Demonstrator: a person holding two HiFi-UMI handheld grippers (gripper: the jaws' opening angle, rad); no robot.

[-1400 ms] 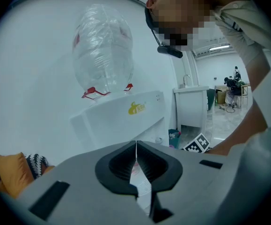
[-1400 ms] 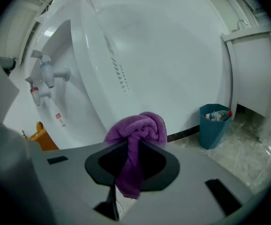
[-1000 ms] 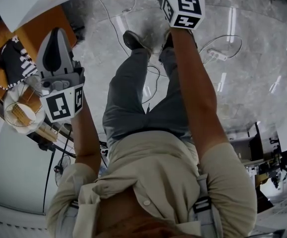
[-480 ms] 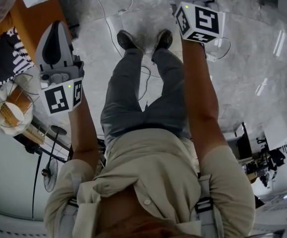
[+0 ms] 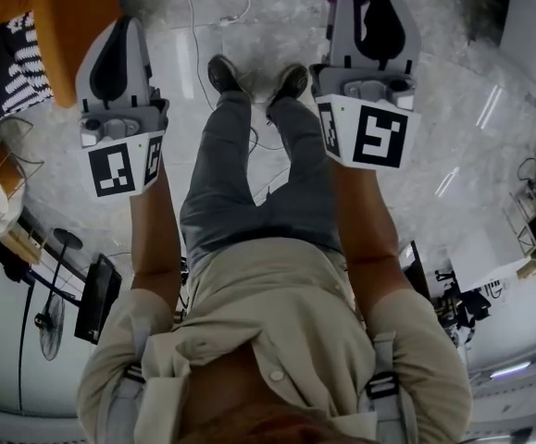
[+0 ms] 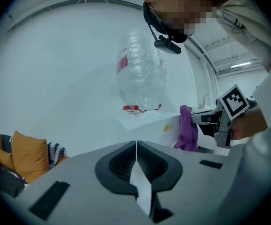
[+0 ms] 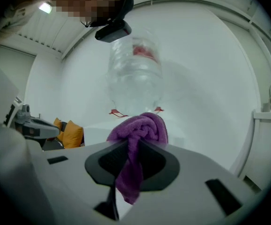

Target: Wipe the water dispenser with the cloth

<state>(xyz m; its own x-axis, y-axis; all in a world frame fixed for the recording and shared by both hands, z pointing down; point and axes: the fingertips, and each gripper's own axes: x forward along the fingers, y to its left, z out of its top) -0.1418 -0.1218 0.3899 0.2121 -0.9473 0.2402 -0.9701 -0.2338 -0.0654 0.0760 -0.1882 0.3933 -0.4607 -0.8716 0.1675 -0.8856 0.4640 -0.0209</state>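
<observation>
The right gripper [image 7: 131, 159] had its jaws pinched on the purple cloth [image 7: 140, 130]. A bunched roll of the cloth stood beyond the jaws, and a tail hung down between them on the near side. Past the cloth stood the water dispenser [image 7: 134, 76], a clear upturned bottle on a white top; whether the cloth touched it could not be told. The left gripper [image 6: 136, 165] had its jaws pressed together with nothing between them, and it pointed at the same dispenser without touching it. In the head view both grippers were held out ahead of the person, with the cloth at the far end of the right one. Orange cushions [image 6: 23, 153] lay to the left.
</observation>
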